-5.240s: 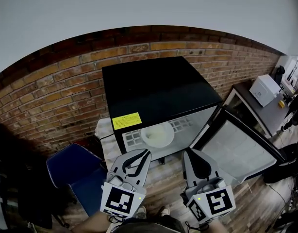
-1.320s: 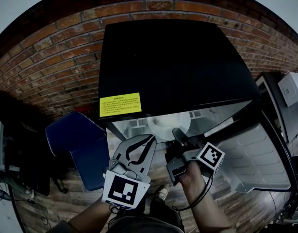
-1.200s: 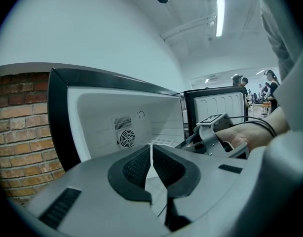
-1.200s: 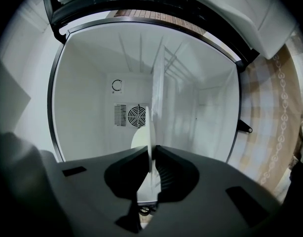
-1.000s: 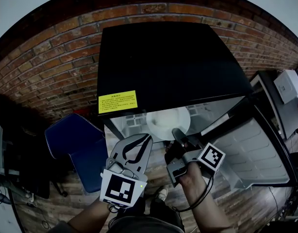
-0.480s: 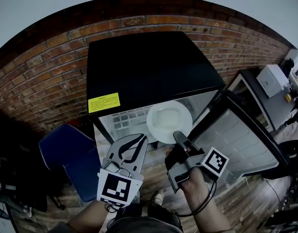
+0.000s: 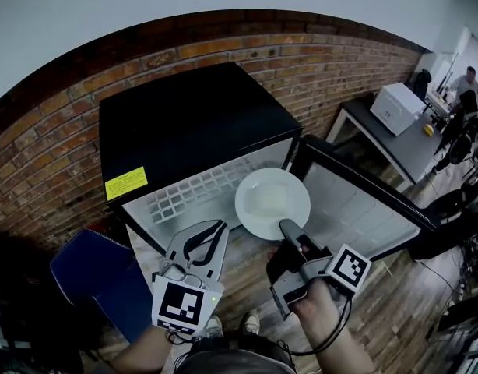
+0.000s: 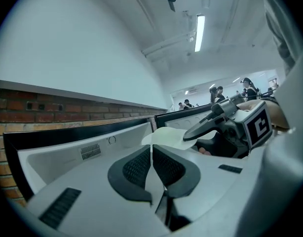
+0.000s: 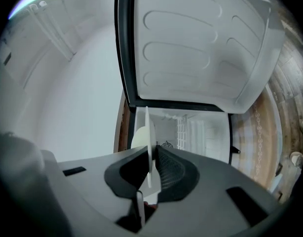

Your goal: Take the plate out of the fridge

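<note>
Head view puts the round white plate (image 7: 272,201) at the middle of the frame, held level in the air in front of the open black mini fridge (image 7: 184,123) and outside its white cavity. My right gripper (image 7: 286,229) has its jaws clamped on the plate's near rim, at the lower edge of the disc. In the right gripper view I see the plate edge-on, pinched thin between the two dark pads, with the fridge's pale interior well behind it. The white-lined fridge door (image 7: 356,205) fills the upper part of that frame. My left gripper (image 7: 220,226) sits at the lower left of the plate, near it but not touching. The left gripper view shows its jaws together with nothing between them, and beyond their tips I can see the plate and the right gripper side-on. A red brick wall (image 7: 60,92) runs behind the fridge, and a blue chair (image 7: 83,271) stands at the lower left.
</note>
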`<control>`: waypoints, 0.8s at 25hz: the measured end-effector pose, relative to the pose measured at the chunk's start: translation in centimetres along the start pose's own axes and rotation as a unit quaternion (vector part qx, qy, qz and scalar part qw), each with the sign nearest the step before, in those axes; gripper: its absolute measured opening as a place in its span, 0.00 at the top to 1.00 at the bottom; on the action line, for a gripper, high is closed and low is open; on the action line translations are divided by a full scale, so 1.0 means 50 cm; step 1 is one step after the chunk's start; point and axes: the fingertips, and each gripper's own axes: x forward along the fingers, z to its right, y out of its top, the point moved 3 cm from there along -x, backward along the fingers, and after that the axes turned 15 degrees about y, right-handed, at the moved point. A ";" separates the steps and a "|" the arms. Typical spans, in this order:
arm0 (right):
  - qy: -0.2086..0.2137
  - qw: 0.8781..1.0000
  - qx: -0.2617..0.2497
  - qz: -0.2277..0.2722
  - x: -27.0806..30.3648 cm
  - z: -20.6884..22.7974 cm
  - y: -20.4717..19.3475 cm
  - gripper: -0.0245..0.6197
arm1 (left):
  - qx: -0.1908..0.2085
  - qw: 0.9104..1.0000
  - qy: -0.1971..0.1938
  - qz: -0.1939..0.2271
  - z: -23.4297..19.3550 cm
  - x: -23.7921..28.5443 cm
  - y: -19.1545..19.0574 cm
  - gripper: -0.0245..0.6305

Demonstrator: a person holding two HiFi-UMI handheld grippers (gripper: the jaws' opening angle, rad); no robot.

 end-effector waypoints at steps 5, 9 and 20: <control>-0.006 0.999 -0.004 0.043 -0.073 0.002 0.026 0.90 | 0.005 0.999 -0.044 0.008 0.054 0.008 0.006 0.92; -0.020 0.998 -0.008 0.060 -0.120 0.023 0.035 0.90 | 0.003 0.997 -0.072 0.011 0.092 0.013 -0.003 0.92; -0.044 0.996 0.001 0.077 -0.210 0.069 0.033 0.90 | 0.010 0.993 -0.116 -0.013 0.162 0.000 -0.048 0.92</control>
